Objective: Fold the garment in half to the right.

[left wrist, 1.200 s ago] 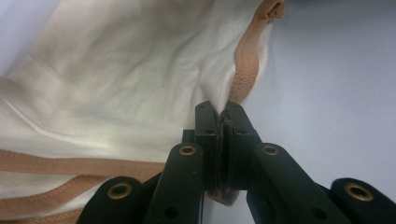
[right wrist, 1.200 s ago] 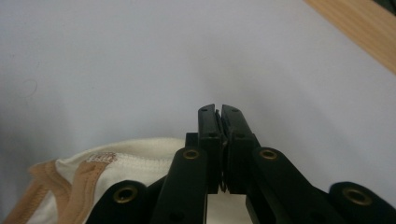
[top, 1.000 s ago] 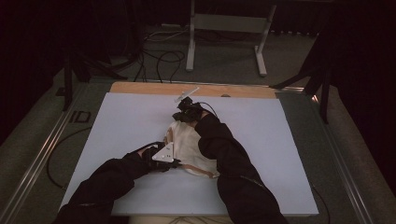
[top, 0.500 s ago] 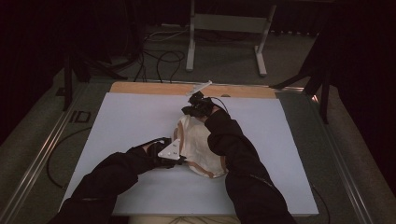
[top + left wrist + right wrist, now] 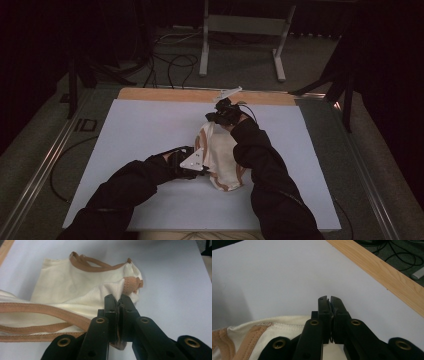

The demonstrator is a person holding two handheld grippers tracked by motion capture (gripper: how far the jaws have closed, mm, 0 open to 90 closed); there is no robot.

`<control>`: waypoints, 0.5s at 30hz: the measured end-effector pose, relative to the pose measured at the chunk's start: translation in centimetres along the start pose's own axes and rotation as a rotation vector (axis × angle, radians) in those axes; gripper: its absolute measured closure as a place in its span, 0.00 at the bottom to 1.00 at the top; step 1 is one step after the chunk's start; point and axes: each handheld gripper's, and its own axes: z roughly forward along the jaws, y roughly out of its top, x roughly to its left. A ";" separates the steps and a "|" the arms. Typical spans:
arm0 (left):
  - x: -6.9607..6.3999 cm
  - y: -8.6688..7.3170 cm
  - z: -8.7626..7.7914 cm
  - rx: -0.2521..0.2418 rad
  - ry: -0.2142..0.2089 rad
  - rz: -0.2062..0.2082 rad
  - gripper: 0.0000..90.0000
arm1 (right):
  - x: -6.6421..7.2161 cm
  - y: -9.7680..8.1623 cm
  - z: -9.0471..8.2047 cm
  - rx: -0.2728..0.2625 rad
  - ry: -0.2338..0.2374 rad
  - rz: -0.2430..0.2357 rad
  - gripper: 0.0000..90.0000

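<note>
We hold a cream garment (image 5: 222, 155) with tan trim near the middle of the white table sheet (image 5: 140, 130), a little to the right of centre. Our left gripper (image 5: 200, 167) sits at the garment's near left edge, its jaws pressed together on a fold of the cream cloth — in the left gripper view (image 5: 118, 306) the fabric is pinched just beside a tan seam tab (image 5: 131, 285). Our right gripper (image 5: 216, 116) is at the garment's far end, close to the wooden strip (image 5: 165, 94) along the far side of the table. Its jaws are closed too, and in the right gripper view (image 5: 329, 305) a thin bit of cloth is caught between them, with the cream hem (image 5: 274, 326) trailing off below to the left. The garment stretches between the two grippers — partly lifted at the far end, the near part lying bunched on the sheet.
</note>
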 end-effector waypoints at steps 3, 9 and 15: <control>0.1 0.5 0.6 0.010 -0.012 0.008 0.97 | -0.3 -0.6 -0.4 -0.001 -0.003 0.010 0.98; 0.2 1.3 1.5 0.015 -0.028 0.018 0.97 | -1.1 -1.6 -1.2 -0.005 -0.018 0.028 0.98; 0.4 2.1 2.6 0.010 -0.042 0.024 0.97 | -1.8 -2.4 -1.8 -0.010 -0.031 0.039 0.98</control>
